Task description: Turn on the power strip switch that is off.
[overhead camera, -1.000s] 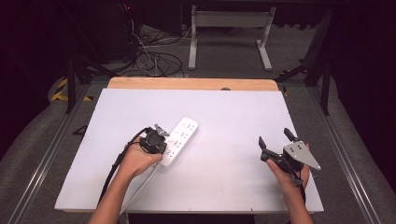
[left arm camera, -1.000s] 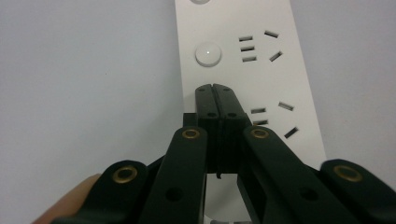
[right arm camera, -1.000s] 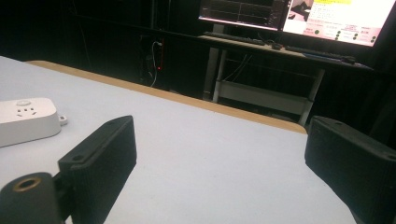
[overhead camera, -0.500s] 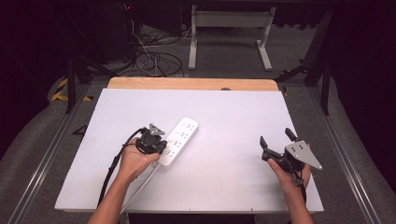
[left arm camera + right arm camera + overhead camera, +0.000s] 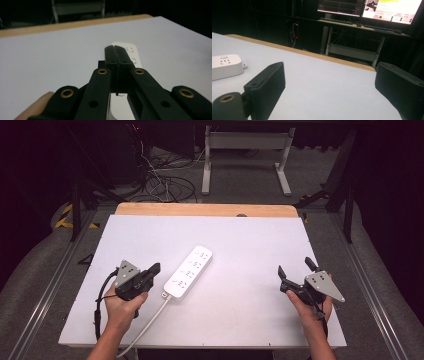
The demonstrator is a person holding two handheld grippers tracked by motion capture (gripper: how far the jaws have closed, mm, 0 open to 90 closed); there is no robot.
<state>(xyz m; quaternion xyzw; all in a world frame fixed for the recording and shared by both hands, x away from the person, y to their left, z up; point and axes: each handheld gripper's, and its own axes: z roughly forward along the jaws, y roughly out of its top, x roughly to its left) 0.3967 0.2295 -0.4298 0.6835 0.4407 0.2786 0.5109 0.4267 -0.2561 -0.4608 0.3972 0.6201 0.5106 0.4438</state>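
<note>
A white power strip (image 5: 189, 272) lies slantwise on the white table top (image 5: 250, 240), left of the middle; its white cord (image 5: 147, 325) runs off the near edge. My left gripper (image 5: 154, 268) hovers just left of the strip's near end, jaws shut on nothing. In the left gripper view the shut left gripper (image 5: 115, 50) points at the strip (image 5: 132, 51) just beyond it. My right gripper (image 5: 294, 266) is held near the right front of the table, open and empty. The right gripper view has its jaws wide apart (image 5: 332, 82), the strip's end (image 5: 225, 66) far left.
A wooden strip (image 5: 200, 210) borders the table's far edge. Beyond it on the floor lie tangled cables (image 5: 165, 182) and a metal desk frame (image 5: 245, 155). Lit monitors (image 5: 392, 10) stand on a desk behind the table.
My left gripper has drawn back leftward from the strip's near end and turned, so its grey plate now faces up. The strip and the right gripper have stayed put.
</note>
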